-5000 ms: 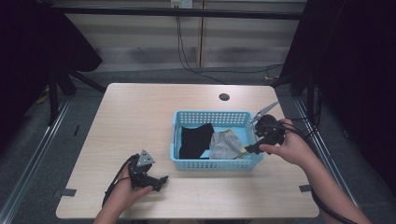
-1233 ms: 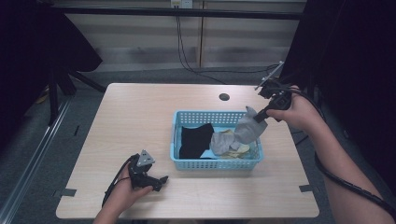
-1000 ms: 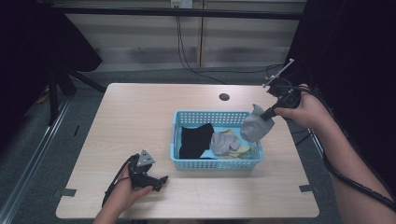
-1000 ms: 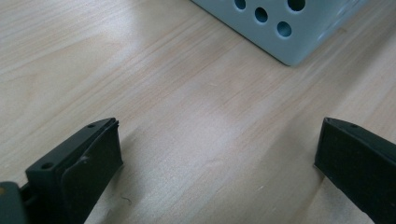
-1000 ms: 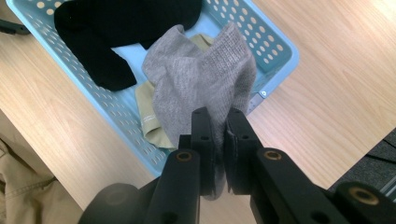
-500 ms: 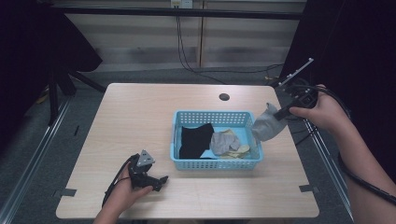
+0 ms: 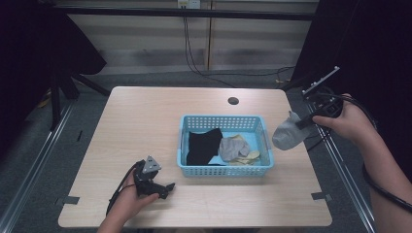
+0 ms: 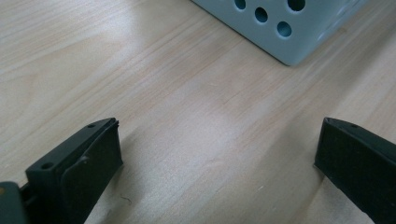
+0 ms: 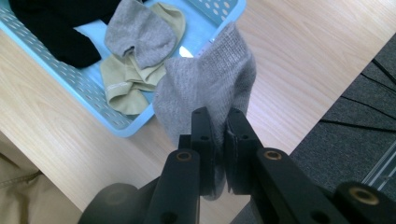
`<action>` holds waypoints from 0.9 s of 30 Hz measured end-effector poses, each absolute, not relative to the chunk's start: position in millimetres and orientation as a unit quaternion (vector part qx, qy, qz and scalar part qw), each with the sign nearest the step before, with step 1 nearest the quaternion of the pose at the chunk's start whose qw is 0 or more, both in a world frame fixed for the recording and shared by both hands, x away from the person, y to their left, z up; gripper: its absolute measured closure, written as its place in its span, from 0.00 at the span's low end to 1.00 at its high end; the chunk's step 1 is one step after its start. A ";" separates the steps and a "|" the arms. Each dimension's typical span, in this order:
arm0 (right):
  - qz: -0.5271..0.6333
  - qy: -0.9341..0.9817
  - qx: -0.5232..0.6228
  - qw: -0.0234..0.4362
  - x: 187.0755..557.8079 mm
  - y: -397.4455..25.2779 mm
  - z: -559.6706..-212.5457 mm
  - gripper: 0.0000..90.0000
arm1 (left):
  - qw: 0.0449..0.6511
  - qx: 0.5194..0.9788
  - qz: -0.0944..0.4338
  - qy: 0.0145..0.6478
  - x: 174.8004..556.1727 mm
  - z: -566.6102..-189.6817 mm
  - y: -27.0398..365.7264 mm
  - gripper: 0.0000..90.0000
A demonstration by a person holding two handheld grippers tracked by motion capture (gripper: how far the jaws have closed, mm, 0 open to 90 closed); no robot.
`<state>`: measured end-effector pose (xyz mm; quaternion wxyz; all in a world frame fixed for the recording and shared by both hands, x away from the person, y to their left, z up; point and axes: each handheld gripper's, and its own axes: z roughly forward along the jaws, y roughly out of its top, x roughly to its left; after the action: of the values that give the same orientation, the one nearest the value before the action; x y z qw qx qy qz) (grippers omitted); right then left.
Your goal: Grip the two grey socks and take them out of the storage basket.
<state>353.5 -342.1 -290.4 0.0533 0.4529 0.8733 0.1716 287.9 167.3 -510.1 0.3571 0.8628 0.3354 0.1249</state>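
The right gripper (image 9: 218,128) is clenched on a grey sock (image 7: 287,134), hanging limp beyond the blue basket (image 7: 265,137)'s right end: light, soft, best pinched at a fold. The basket holds black (image 7: 203,144), grey (image 7: 232,147) and yellowish socks (image 7: 248,156). The left gripper (image 8: 217,154) rests on the worktop (image 7: 155,116), fingers released.

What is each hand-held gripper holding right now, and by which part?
The right hand-held gripper pinches a grey sock by its edge, clear of the basket. The left hand-held gripper is open, holding nothing.
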 end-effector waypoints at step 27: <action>0.143 0.875 0.462 0.020 359.5 -341.8 -356.7 0.93 | 0.358 0.862 0.124 0.337 287.7 -510.3 167.2 0.00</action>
<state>359.5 -341.8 -356.7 0.0200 0.4619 0.8750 0.1432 287.7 167.2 -510.3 0.3579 0.8621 0.3366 0.1238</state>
